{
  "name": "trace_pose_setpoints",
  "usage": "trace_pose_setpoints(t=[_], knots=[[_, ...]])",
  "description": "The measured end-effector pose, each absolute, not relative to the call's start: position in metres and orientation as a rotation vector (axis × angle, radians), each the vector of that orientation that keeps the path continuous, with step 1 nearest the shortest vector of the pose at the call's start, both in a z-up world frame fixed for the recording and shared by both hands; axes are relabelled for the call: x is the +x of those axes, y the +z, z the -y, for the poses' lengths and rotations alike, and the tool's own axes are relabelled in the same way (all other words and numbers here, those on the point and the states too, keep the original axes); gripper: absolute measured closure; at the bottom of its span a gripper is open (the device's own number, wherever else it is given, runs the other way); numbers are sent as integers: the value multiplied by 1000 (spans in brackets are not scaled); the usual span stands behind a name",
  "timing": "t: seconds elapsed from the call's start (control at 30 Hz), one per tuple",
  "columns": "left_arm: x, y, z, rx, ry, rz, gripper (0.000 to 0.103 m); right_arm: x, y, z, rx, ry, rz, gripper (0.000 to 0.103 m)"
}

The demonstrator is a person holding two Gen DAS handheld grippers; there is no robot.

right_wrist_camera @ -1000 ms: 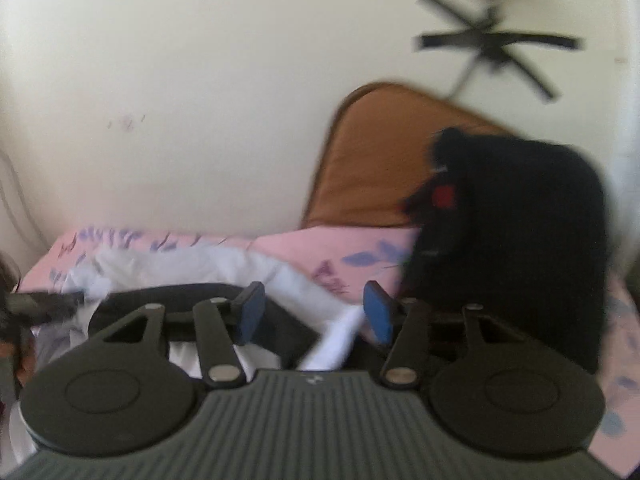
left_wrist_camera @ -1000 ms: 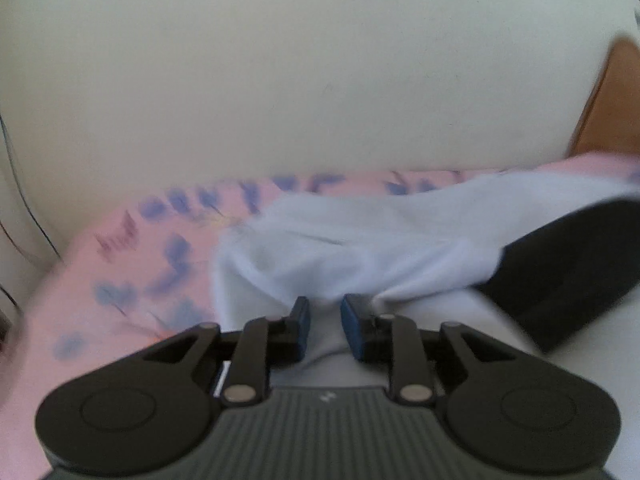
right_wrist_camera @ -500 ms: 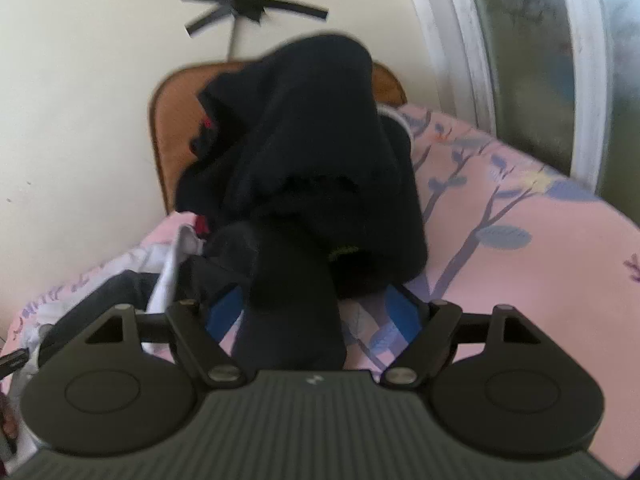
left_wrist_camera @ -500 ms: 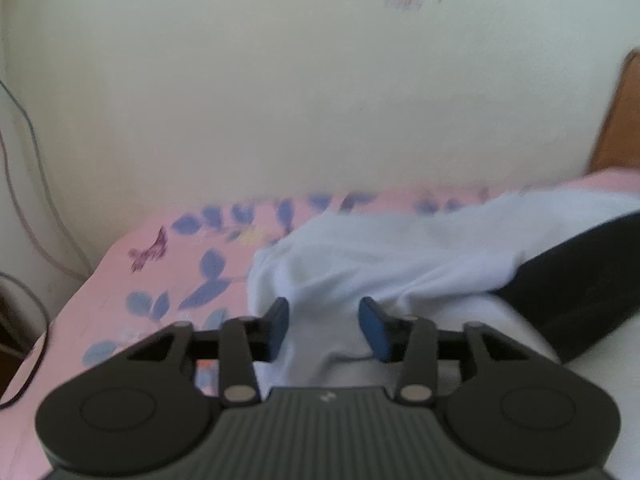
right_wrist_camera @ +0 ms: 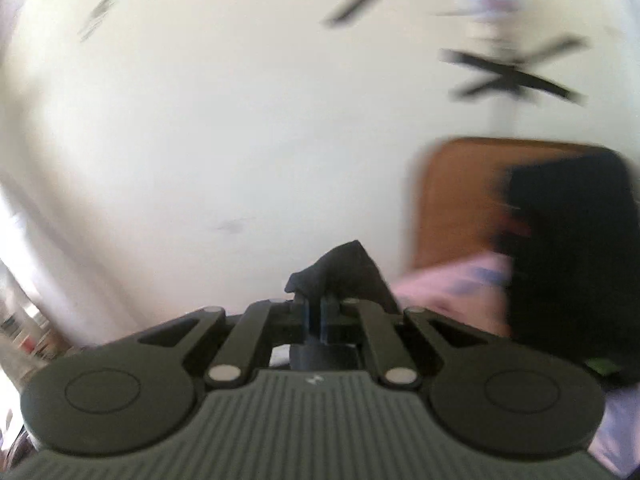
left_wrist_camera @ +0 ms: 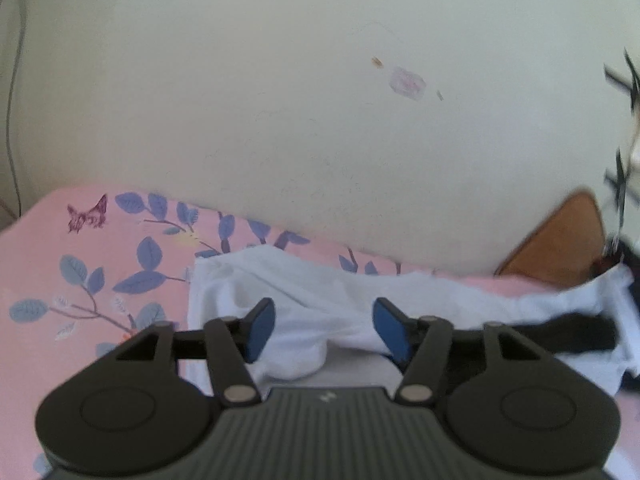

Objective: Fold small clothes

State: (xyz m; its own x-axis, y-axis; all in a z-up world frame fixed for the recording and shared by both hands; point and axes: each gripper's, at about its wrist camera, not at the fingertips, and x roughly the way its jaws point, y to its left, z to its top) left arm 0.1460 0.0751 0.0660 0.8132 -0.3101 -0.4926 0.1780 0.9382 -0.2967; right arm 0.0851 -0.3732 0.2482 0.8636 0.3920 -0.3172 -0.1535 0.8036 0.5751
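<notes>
A white garment [left_wrist_camera: 320, 300] lies rumpled on the pink leaf-print bedsheet [left_wrist_camera: 80, 280], with a black band of cloth [left_wrist_camera: 572, 334] across its right part. My left gripper [left_wrist_camera: 324, 330] is open just above the white garment, its jaws wide apart and empty. My right gripper [right_wrist_camera: 316, 316] is shut on a small black garment [right_wrist_camera: 344, 272], whose corner sticks up between the fingers, lifted off the bed. A pile of black clothes [right_wrist_camera: 572, 260] leans on the brown headboard [right_wrist_camera: 456, 200] at the right.
A cream wall [left_wrist_camera: 320, 120] runs behind the bed. The brown headboard [left_wrist_camera: 560, 240] shows at the far right in the left wrist view. Black tape crosses [right_wrist_camera: 512, 76] mark the wall. A cable [left_wrist_camera: 12, 100] hangs at the far left.
My left gripper opened wider and let go of the white garment. My right gripper closed on a black garment from the pile, lifted it and swung left; its view is blurred by motion.
</notes>
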Motion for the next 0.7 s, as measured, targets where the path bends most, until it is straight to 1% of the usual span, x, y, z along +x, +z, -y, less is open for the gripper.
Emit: trace_pose_setpoints(t=[0.07, 0.17, 0.2, 0.23, 0.27, 0.3, 0.33, 0.4, 0.5, 0.53, 0.63, 0.7], knots=[[145, 71, -91, -300, -261, -553, 40, 120, 258, 334, 538, 389, -484, 95], [147, 76, -110, -358, -237, -537, 39, 165, 254, 269, 477, 484, -567, 95], [148, 76, -115, -376, -232, -538, 39, 180, 249, 245, 458, 515, -599, 91], [150, 75, -120, -397, -230, -542, 39, 195, 241, 224, 449, 544, -638, 91], [152, 75, -124, -414, -228, -547, 39, 210, 233, 205, 445, 572, -691, 84], [152, 75, -128, -430, -226, -553, 39, 225, 225, 190, 434, 606, -761, 66], [153, 74, -131, -443, -224, -560, 39, 235, 220, 183, 431, 598, -799, 58], [154, 73, -131, -454, -233, -567, 39, 235, 221, 194, 471, 586, -739, 46], [155, 72, -125, -439, -265, -580, 39, 220, 219, 232, 478, 527, -649, 37], [155, 71, -121, -429, -278, -590, 39, 215, 214, 244, 460, 481, -639, 36], [155, 68, -105, -399, -345, -620, 39, 210, 182, 275, 396, 314, -684, 31], [153, 68, -93, -365, -398, -636, 39, 216, 154, 293, 406, 240, -734, 26]])
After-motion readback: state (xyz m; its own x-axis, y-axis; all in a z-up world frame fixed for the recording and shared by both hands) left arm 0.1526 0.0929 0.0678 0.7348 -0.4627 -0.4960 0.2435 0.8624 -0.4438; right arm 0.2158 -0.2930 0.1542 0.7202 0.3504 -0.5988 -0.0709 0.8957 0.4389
